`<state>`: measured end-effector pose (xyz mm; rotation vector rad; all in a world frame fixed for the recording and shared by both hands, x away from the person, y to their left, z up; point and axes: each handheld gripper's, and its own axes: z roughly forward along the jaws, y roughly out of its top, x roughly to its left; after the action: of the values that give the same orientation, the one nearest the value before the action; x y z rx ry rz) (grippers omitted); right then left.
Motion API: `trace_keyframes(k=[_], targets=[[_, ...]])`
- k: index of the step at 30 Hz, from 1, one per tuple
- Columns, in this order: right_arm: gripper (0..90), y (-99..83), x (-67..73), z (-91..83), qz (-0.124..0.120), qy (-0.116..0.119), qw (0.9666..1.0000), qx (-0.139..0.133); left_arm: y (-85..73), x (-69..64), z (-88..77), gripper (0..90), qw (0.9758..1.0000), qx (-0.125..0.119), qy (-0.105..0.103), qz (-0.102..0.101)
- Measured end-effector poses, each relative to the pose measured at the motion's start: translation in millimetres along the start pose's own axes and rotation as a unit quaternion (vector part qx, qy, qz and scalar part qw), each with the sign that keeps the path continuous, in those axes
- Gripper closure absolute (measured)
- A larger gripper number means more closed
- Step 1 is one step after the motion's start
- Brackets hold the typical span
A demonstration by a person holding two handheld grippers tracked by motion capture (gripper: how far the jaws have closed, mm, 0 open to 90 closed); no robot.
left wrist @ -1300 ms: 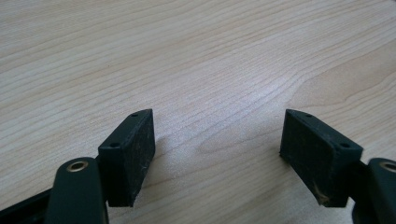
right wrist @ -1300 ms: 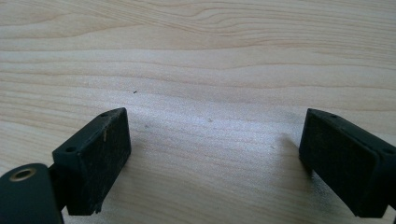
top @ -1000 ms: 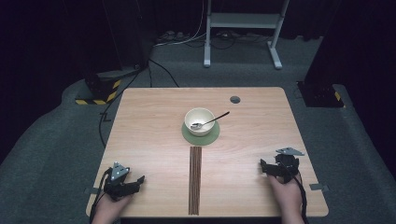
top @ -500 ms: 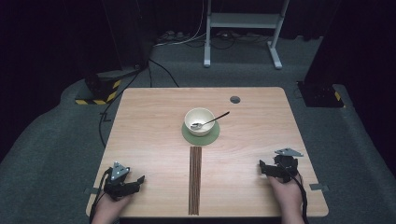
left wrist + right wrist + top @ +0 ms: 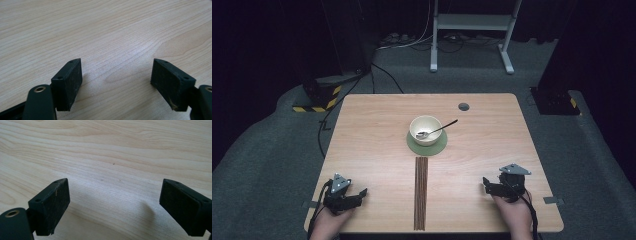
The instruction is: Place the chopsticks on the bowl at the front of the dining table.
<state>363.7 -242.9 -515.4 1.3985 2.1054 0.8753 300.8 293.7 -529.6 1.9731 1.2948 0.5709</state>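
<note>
Wooden table [image 5: 377,145] | chopsticks [image 5: 420,192] between tools | left tool [image 5: 116,82] agape | right tool [image 5: 115,207] agape

Left tongs [image 5: 358,193] jaws apart, empty, right tongs [image 5: 487,184] likewise, seemingly angled inward

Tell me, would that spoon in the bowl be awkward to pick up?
Probably somewhat. The spoon looks thin and shiny, likely metal, so it should stay stiff but may slip. Its handle leans over the rim of the bowl, so a nudge could make it pivot or slide. The bowl sits on a green mat, which may steady it.
</note>
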Motion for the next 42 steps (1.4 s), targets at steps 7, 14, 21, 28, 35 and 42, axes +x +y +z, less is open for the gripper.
trace_keyframes(k=[7, 14, 21, 28, 35, 42], targets=[[9.2, 0.2, 7.2, -1.6, 0.008, 0.010, 0.9999, 0.010, 0.4, 0.3, 0.1, 23.3, 1.0000, 0.003, -0.003, 0.007], [8.9, 1.6, 13.8, -3.2, -0.004, 0.018, 0.9998, 0.010, 0.9, -0.7, 0.9, 19.9, 0.9999, 0.007, -0.006, 0.010], [8.7, 7.0, 18.2, -4.1, -0.001, 0.031, 0.9995, 0.009, 1.0, -1.9, 1.5, 15.8, 0.9999, 0.010, -0.006, 0.008], [8.7, 16.0, 25.4, -0.2, 0.014, 0.059, 0.9981, 0.015, 1.1, -1.8, 2.1, 14.3, 0.9999, 0.009, -0.009, 0.009], [8.9, 23.3, 46.4, 9.6, -0.031, 0.076, 0.9965, 0.014, 1.1, -1.3, 1.7, 14.3, 0.9998, 0.012, -0.009, 0.011], [9.8, 28.7, 68.0, 16.5, -0.063, 0.083, 0.9945, 0.004, 1.1, -1.3, 1.8, 14.2, 0.9998, 0.012, -0.011, 0.009]])
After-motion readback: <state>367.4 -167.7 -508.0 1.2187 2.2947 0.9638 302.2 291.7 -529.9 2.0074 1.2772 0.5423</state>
